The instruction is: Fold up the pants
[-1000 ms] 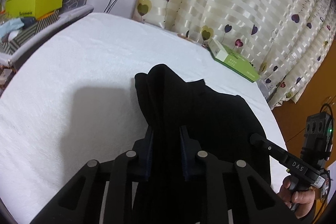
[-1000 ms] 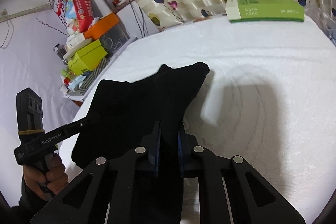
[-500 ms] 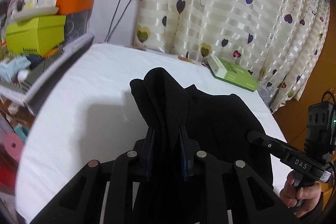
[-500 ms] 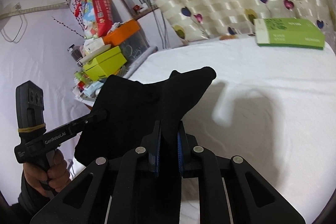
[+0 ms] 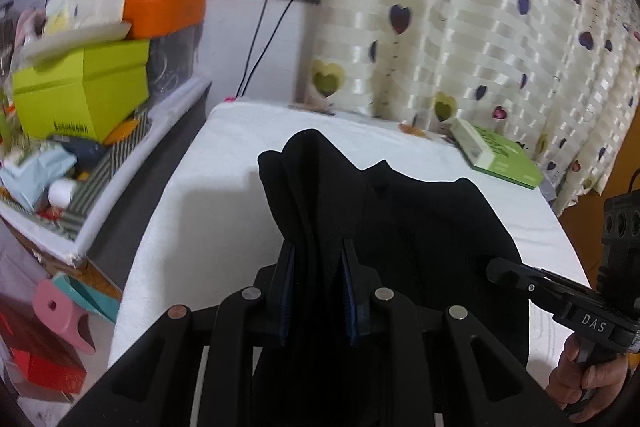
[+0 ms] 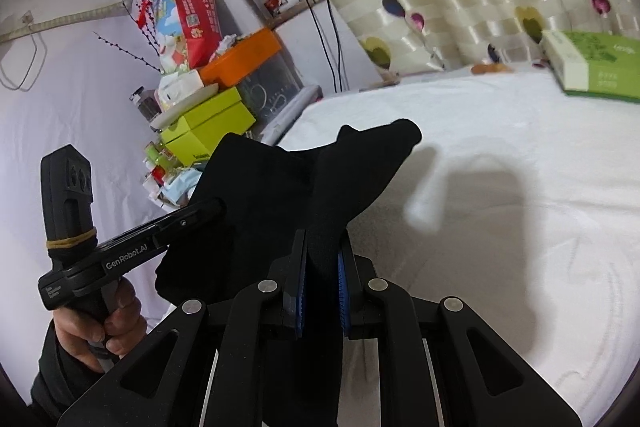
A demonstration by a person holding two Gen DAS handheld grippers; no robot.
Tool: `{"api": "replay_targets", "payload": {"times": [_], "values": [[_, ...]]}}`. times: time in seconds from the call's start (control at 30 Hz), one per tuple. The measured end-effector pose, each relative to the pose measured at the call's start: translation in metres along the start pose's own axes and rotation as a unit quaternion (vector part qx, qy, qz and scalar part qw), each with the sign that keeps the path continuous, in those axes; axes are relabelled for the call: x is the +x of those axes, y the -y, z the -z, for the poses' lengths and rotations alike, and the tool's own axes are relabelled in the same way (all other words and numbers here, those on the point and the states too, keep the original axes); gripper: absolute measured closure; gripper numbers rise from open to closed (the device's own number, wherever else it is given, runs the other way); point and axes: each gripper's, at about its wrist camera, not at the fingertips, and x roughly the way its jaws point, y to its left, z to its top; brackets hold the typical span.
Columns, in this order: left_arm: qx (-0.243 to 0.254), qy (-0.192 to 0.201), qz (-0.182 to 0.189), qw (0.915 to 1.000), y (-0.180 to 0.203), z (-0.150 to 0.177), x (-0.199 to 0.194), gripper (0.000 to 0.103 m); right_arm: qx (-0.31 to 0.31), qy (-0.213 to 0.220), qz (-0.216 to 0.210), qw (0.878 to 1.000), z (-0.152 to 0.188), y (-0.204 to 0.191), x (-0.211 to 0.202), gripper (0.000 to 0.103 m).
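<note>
Pants (image 5: 400,227), black: held bunched and raised above the white bed (image 6: 500,147), stretched crosswise between both tools, a cloth tip poking forward past each grip. Left gripper (image 5: 316,279): fingers clamped on one bunched end. Right gripper (image 6: 322,271): fingers clamped on the other. Hanging lower part cut off; waist and legs cannot be told apart. Green box (image 6: 592,67) noted at the bed's far edge.

From my feed: black pants (image 5: 420,227) over a white bedsheet (image 6: 520,155); cream striped curtain (image 5: 460,27) dotted with purple and olive hearts; green box (image 6: 592,67), possibly tissues.
</note>
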Motion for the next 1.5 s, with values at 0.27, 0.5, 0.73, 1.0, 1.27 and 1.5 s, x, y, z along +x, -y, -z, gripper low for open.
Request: {"api": "replay_targets", "payload": {"times": [0.27, 0.5, 0.73, 1.0, 1.27, 1.5], "values": [[-0.043, -0.027, 0.000, 0.9987, -0.036, 0.026, 0.032, 0.070, 0.038, -0.047, 0.028, 0.998, 0.018, 0.038, 0.032, 0.077], [-0.033, -0.008, -0.044, 0.9984, -0.035, 0.032, 0.007, 0.069, -0.014, -0.013, 0.086, 0.996, 0.015, 0.025, 0.005, 0.073], [-0.003, 0.024, -0.021, 0.9995, -0.008, 0.023, -0.008, 0.069, -0.079, -0.042, 0.098, 0.991, 0.014, 0.007, 0.033, 0.081], [-0.008, -0.005, -0.027, 0.9996, -0.012, 0.019, 0.025, 0.070, -0.092, -0.029, 0.094, 0.991, 0.004, 0.010, 0.029, 0.082], [0.006, -0.014, -0.047, 0.9988, -0.008, -0.014, 0.069, 0.070, -0.088, -0.047, 0.115, 0.988, -0.027, 0.031, 0.075, 0.082], [-0.015, -0.012, -0.031, 0.9993, -0.023, -0.006, 0.078, 0.068, -0.091, -0.061, 0.119, 0.987, -0.030, 0.031, 0.082, 0.082]]}}
